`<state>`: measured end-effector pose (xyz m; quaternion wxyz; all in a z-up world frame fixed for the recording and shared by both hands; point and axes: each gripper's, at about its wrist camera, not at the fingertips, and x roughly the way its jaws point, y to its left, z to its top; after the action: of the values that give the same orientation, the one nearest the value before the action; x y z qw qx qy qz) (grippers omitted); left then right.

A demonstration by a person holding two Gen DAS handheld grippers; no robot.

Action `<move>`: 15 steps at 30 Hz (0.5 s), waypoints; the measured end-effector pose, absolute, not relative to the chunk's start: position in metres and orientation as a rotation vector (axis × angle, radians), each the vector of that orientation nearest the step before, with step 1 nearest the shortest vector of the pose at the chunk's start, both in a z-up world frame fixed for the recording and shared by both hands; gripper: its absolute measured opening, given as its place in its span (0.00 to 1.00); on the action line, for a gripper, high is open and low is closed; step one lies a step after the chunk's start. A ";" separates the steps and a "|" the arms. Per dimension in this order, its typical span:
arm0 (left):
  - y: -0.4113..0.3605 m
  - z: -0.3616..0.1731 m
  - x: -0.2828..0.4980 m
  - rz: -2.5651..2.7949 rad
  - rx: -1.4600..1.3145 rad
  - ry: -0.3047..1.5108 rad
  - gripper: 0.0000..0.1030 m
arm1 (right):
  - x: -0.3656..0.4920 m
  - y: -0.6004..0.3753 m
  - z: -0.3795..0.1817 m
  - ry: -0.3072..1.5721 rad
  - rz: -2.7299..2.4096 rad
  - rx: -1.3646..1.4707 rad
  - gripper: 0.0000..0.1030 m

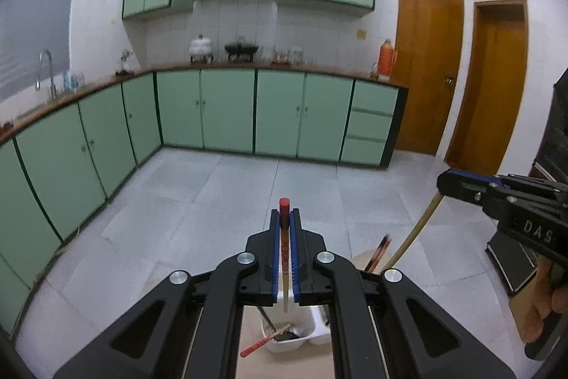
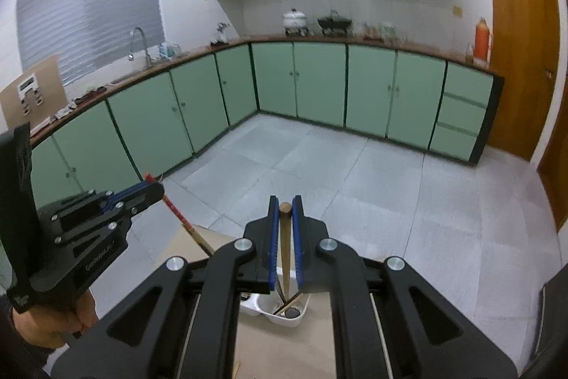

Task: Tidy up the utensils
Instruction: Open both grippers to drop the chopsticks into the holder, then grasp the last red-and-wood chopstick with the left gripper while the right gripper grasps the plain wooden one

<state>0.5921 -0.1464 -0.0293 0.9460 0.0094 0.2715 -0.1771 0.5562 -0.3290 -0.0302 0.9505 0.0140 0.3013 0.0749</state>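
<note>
My left gripper (image 1: 284, 219) is shut on a red-tipped chopstick (image 1: 284, 244) that hangs down over a white utensil holder (image 1: 316, 331). The holder stands on a brown table (image 1: 284, 364) and holds another red-tipped chopstick (image 1: 264, 341) and dark utensils. My right gripper (image 2: 285, 206) is shut on a plain wooden chopstick (image 2: 285, 247) above the same holder (image 2: 284, 317). In the left wrist view the right gripper (image 1: 443, 183) is at the right, its chopstick (image 1: 415, 233) slanting down. In the right wrist view the left gripper (image 2: 156, 189) is at the left with its chopstick (image 2: 181, 219).
Dark chopsticks (image 1: 380, 253) stick up behind the holder. A loose wooden stick (image 2: 236, 370) lies on the table (image 2: 284, 343). Beyond lie a grey tiled floor (image 1: 213, 194), green kitchen cabinets (image 1: 227, 109) and wooden doors (image 1: 426, 66). A dark appliance (image 1: 511, 258) stands at right.
</note>
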 end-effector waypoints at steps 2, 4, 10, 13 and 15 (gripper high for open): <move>-0.146 -0.053 0.599 -0.359 0.008 0.595 0.05 | 0.564 -0.331 -0.050 0.639 0.141 0.044 0.06; -0.145 -0.075 0.604 -0.362 0.004 0.638 0.05 | 0.570 -0.336 -0.072 0.674 0.136 0.059 0.06; -0.139 -0.086 0.594 -0.369 0.029 0.637 0.20 | 0.556 -0.335 -0.086 0.667 0.138 0.031 0.22; -0.132 -0.073 0.578 -0.375 0.030 0.607 0.29 | 0.536 -0.338 -0.079 0.630 0.146 0.041 0.28; -0.126 -0.064 0.561 -0.377 0.035 0.583 0.34 | 0.509 -0.339 -0.075 0.589 0.148 0.026 0.28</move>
<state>0.5609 -0.1264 -0.0644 0.9402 0.0173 0.2858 -0.1847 0.5088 -0.3390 -0.0748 0.9542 0.0129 0.2899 0.0731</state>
